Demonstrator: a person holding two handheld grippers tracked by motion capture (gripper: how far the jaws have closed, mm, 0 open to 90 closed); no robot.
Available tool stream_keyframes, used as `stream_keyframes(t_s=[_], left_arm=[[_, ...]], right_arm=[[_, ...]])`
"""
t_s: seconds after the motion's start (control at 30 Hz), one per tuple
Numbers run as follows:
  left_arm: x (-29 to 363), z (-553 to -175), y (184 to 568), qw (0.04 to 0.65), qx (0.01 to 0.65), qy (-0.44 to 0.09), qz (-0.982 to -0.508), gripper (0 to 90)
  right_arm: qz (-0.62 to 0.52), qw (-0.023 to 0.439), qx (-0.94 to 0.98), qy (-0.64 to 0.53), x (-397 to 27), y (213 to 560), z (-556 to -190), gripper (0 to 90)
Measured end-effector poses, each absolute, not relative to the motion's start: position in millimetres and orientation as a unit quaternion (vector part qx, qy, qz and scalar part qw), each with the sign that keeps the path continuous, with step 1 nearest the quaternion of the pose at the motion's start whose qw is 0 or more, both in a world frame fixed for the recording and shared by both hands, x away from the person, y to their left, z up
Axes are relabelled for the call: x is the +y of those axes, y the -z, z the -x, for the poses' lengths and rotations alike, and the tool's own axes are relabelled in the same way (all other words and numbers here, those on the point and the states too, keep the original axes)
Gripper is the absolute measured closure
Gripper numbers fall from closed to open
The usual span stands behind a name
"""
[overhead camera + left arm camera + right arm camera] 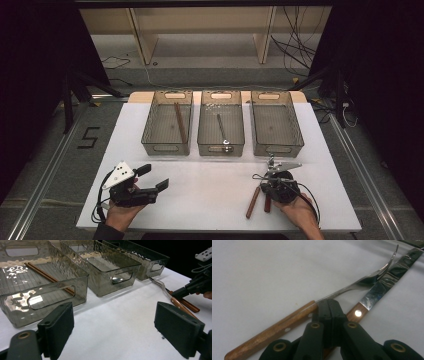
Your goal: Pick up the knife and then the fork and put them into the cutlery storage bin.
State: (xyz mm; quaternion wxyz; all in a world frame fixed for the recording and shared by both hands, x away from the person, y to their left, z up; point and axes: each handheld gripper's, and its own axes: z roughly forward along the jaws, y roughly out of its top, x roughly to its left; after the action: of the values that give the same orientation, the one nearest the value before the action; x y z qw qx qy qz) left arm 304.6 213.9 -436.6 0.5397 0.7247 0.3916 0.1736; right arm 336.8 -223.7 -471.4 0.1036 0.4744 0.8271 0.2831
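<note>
Near right on the white counter (210, 190), right tongs (329, 305) pressed together over a wooden-handled fork (294, 320) beside a knife (384, 282). Near left, left tongs (152, 177) spread, empty.

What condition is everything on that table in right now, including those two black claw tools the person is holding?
left gripper: open, holding nothing.
right gripper: shut on the fork.
fork: tines tilted up off the table.
knife: flat on the table beside the fork.
left bin: holds chopsticks.
middle bin: holds a spoon.
right bin: empty.
</note>
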Motion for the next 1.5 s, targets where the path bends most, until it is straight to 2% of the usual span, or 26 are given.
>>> stream_keyframes(t_s=[0.4,0.57,0.67,0.73,0.83,1.03,1.2,1.5], left_arm=[[213.1,-304.4,436.7,0.539,0.391,-0.173,-0.726,15.7],[212.8,-304.4,437.0,0.539,0.392,-0.172,-0.726,15.7],[212.3,-304.6,437.3,0.537,0.391,-0.172,-0.728,15.7],[212.0,-304.7,437.4,0.536,0.39,-0.173,-0.728,15.7],[212.0,-304.4,437.6,0.537,0.391,-0.173,-0.728,15.7],[212.8,-304.3,437.5,0.535,0.391,-0.173,-0.728,15.7],[212.8,-304.1,437.7,0.535,0.392,-0.173,-0.728,15.7],[212.5,-304.2,437.9,0.535,0.391,-0.173,-0.729,15.7]], right_arm=[[-0.479,0.127,0.836,-0.234,-239.8,467.7,-324.5,90.0],[-0.49,0.124,0.829,-0.238,-251.6,462.9,-323.8,89.3],[-0.492,0.131,0.822,-0.254,-253.1,454.4,-325.0,79.4],[-0.498,0.143,0.818,-0.249,-252.9,450.0,-327.7,67.5],[-0.507,0.153,0.818,-0.225,-251.2,450.8,-332.4,55.0],[-0.527,0.134,0.813,-0.207,-251.0,454.2,-341.2,50.5],[-0.528,0.116,0.818,-0.194,-251.1,457.5,-346.1,55.1],[-0.523,0.115,0.829,-0.161,-246.5,460.1,-348.5,70.3]])
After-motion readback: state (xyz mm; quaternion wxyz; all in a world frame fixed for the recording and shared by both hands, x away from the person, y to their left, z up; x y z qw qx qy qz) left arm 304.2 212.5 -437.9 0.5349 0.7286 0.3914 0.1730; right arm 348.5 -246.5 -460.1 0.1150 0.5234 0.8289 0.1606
